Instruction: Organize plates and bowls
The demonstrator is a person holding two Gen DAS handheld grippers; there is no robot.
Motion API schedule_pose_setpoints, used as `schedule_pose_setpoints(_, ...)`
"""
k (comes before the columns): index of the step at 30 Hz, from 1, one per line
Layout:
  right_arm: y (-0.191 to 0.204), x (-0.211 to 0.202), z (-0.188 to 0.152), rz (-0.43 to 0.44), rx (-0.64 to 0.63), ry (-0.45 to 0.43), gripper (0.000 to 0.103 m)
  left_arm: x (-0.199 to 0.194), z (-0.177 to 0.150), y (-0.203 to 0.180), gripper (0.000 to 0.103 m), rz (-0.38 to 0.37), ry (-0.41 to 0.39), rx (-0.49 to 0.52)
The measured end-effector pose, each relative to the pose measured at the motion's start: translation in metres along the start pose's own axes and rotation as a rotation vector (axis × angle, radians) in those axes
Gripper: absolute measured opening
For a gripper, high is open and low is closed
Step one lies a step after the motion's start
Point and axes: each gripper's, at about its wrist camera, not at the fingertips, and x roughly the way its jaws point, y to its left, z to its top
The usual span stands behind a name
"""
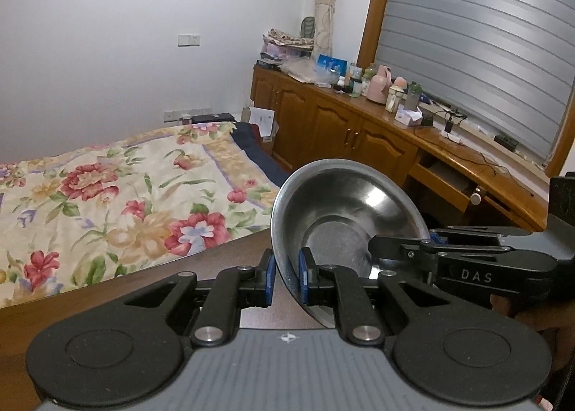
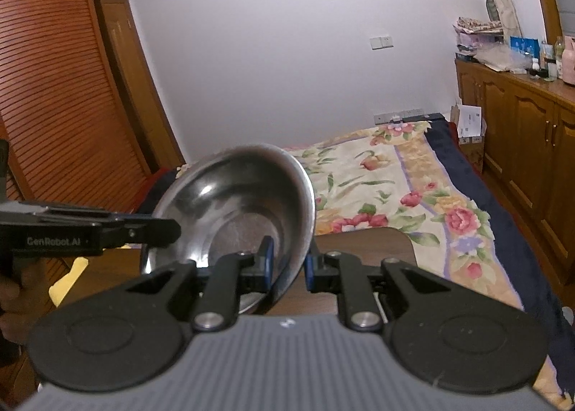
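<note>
Steel bowl (image 1: pixel 345 217) tilted above table (image 1: pixel 201 267), left tool (image 1: pixel 287 278) and right tool (image 2: pixel 289 263) each clamping its rim (opposite sides)

A steel bowl (image 2: pixel 233 209) is held tilted above a brown table (image 2: pixel 363 249). Its rim is clamped by the right gripper (image 2: pixel 287 263) on the near side and by the left gripper (image 2: pixel 169 229) on the left side. A flowered bedcover (image 2: pixel 395 188) is seen behind.

Dark brown table (image 1: pixel 201 267), nothing visibly on it
</note>
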Motion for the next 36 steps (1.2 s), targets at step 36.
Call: schedule_pose_setpoints(36, 0.045, -0.029, -0.053, 0.048, -0.06, 0.083, 0.019, -0.07, -0.079, -0.009, 0.015, 0.024, -0.017, -0.042)
